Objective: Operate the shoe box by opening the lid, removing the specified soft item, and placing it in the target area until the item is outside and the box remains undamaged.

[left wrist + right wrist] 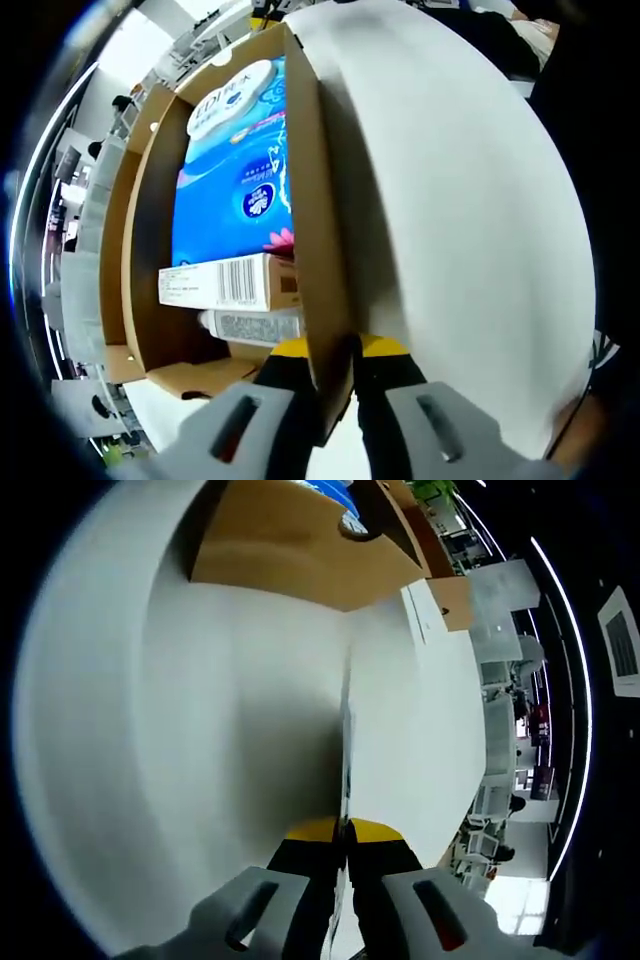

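The shoe box (135, 250) is open, brown inside and white outside. In it lie a blue soft tissue pack (230, 190), a white carton with a barcode (225, 283) and a white tube (250, 325). My left gripper (338, 368) is shut on the edge of a box panel (320, 240), with the inside to its left and the white outer face (470, 230) to its right. My right gripper (345, 835) is shut on a thin white cardboard edge (346, 730); a brown flap (290, 550) and a sliver of the blue pack (335, 488) lie beyond it. I cannot tell whether either panel is the lid.
A white tabletop (420, 730) runs under the box. A small brown flap (200, 375) sticks out at the near end of the box. Office desks and equipment (520, 700) stand in the background, with a person's dark clothing (590, 120) at the right.
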Demonstrator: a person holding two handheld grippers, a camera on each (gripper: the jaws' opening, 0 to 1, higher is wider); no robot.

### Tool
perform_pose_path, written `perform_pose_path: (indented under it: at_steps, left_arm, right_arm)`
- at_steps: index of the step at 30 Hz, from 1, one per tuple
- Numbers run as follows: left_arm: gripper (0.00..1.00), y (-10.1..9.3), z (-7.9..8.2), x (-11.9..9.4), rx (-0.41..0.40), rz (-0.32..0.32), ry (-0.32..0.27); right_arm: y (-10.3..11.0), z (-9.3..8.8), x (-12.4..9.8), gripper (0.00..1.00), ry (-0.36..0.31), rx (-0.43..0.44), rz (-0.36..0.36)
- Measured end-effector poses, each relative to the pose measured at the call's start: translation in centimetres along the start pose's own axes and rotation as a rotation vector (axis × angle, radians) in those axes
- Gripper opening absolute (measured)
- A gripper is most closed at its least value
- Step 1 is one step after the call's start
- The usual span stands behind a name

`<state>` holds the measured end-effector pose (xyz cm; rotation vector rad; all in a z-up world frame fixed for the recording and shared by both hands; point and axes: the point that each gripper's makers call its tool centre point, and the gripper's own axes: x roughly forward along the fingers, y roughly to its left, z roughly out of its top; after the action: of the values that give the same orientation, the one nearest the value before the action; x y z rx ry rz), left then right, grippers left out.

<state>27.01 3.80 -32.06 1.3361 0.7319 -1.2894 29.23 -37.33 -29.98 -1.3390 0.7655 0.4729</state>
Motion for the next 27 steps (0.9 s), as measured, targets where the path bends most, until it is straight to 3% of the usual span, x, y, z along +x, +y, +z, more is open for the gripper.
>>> perform_pose_path:
  at_steps: [27]
  left_arm:
    - [0.11, -0.1, -0.1, -0.1, 0.0, 0.002, 0.004]
  right_arm:
    - [0.0, -1.7, 0.7, 0.03, 0.011, 0.011, 0.02]
